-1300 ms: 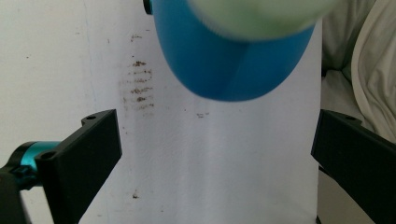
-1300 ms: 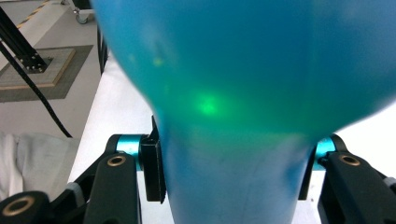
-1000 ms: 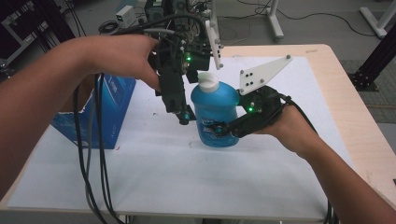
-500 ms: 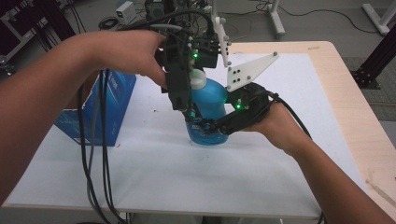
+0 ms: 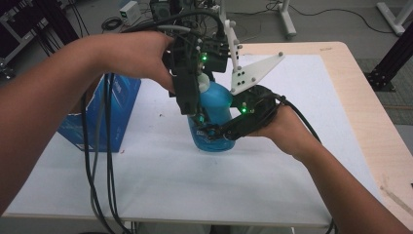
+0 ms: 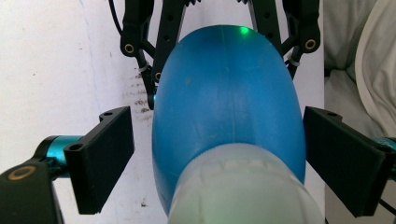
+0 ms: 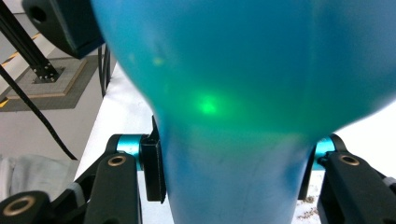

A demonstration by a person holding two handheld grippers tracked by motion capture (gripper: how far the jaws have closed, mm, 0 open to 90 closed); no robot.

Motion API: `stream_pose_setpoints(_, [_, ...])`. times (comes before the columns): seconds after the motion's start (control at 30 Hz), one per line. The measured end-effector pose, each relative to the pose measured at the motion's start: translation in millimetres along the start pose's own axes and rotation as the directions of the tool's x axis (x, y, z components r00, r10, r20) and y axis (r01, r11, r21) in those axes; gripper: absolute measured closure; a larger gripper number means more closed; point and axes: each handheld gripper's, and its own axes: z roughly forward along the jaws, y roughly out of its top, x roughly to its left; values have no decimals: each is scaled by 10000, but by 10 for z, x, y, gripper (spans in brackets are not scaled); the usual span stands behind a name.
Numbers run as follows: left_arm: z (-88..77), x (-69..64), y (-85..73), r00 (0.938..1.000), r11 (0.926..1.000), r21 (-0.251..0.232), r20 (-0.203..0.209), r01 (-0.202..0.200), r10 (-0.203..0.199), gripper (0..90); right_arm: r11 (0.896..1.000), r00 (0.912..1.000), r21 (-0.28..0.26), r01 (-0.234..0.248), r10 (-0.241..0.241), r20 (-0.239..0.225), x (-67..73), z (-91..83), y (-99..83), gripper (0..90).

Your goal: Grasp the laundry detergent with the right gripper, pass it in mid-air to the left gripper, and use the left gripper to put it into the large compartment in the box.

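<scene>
A blue bottle (image 5: 214, 117) stands upright near the middle of the table (image 5: 302, 161), well away from its edges, with a blue box (image 5: 109, 114) nearer the left edge. The right gripper (image 5: 214, 132) is clamped on the lower body of the bottle, while the left gripper (image 5: 197, 114) hangs over the pale cap (image 6: 243, 191) with its jaws wide apart, one on each side and not touching. If the left jaws close off-centre on the rounded shoulder, I think they may slide and push the bottle sideways out of the right grip.
</scene>
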Motion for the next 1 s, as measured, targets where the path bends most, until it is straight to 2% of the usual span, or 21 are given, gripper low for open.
stream_pose_setpoints(0.3, [12, -4, 11, 9998, 9998, 61, 139, -163, 162, 246, 10000, 10000, 22, 10, -10, -40, 8, 4, 3, 455])
stream_pose_setpoints(0.57, [13, -5, 11, 9996, 9996, 31, 125, -264, 264, 292, 10000, 10000, -5, -26, 25, -86, 14, 19, 4, 455])
stream_pose_setpoints(0.6, [9, -7, 10, 9995, 9996, 36, 144, -289, 289, 327, 10000, 10000, 3, -39, 39, -79, 15, 20, 3, 455])
stream_pose_setpoints(1.0, [10, -11, 8, 9990, 9992, 35, 162, -407, 406, 367, 9999, 9999, 16, -118, 118, -125, 7, 31, -10, 454])
